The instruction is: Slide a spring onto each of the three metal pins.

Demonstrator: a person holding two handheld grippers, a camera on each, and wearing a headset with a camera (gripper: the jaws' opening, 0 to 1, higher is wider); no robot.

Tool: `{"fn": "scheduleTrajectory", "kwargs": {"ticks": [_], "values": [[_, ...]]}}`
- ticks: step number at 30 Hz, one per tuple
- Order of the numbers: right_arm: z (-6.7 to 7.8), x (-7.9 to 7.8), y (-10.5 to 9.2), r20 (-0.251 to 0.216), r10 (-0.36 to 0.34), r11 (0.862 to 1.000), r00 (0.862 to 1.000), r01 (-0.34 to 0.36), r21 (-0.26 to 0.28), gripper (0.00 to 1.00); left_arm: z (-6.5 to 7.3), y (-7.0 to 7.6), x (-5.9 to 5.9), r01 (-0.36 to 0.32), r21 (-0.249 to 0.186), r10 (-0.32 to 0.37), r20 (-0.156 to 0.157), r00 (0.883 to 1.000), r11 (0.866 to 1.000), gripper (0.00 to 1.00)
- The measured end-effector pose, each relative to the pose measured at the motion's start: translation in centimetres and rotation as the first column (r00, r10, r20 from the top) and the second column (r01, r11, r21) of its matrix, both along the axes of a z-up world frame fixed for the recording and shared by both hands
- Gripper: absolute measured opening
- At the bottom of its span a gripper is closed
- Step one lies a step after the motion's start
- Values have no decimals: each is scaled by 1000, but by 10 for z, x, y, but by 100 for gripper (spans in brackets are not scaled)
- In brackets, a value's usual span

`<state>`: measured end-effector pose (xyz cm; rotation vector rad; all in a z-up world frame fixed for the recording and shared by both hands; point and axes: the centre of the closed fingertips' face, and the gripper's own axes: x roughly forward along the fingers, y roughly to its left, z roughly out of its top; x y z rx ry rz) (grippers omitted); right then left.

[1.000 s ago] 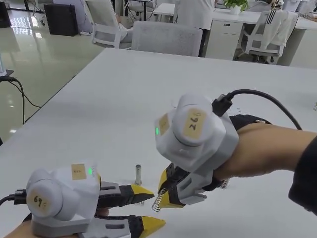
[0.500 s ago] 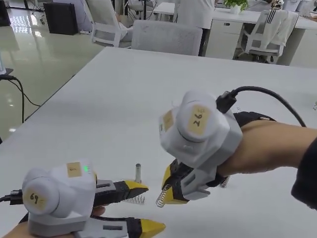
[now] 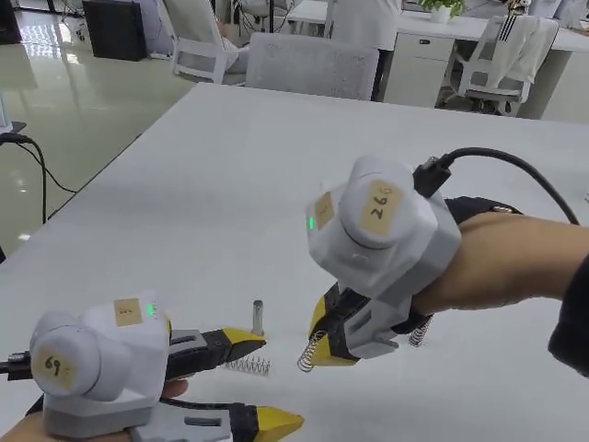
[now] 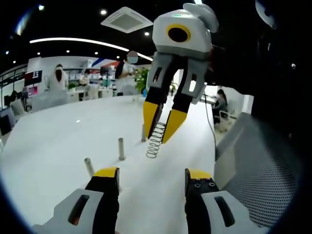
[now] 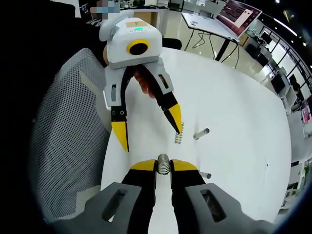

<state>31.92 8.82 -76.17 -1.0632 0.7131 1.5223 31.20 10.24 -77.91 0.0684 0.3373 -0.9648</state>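
While the white table (image 3: pixel 230 184) takes up most of the head view, a grey chair (image 3: pixel 313 64) stands pushed against its far edge. Over the near part of the tabletop the two grippers face each other, tips near but apart.

The right gripper (image 5: pixel 164 170) is tilted down toward the table with its yellow-tipped fingers closed together on one end of a spring (image 4: pixel 156 140). The rest of that coil hangs free below the tips, clear of the surface. The left gripper (image 4: pixel 152 175) lies low and roughly level, its fingers spread wide with nothing between them.

A second spring (image 3: pixel 247 366) lies on its side on the table just beside the upper finger of the left gripper, close to touching its tip. A third coil (image 3: pixel 421 330) shows at the far side of the right gripper, partly hidden by the hand.

One metal pin (image 3: pixel 258 316) stands upright and bare just beyond the loose spring, between the two sets of tips. From the left gripper view two more bare pins stand in a row with it, one (image 4: pixel 89 166) nearest the left finger and one (image 4: pixel 143 132) half hidden behind the right gripper's finger.
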Motion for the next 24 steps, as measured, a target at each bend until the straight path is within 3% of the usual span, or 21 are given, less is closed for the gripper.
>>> {"fn": "scheduleTrajectory", "kwargs": {"ticks": [12,24], "values": [[7,22,-15,17,-42,999,999,42,-8,8,0,5,2,-16,-1,16,2,1000,1000,50],[4,47,-26,24,-95,995,995,96,-26,8,0,6,2,-15,4,15,2,1000,1000,49]]}}
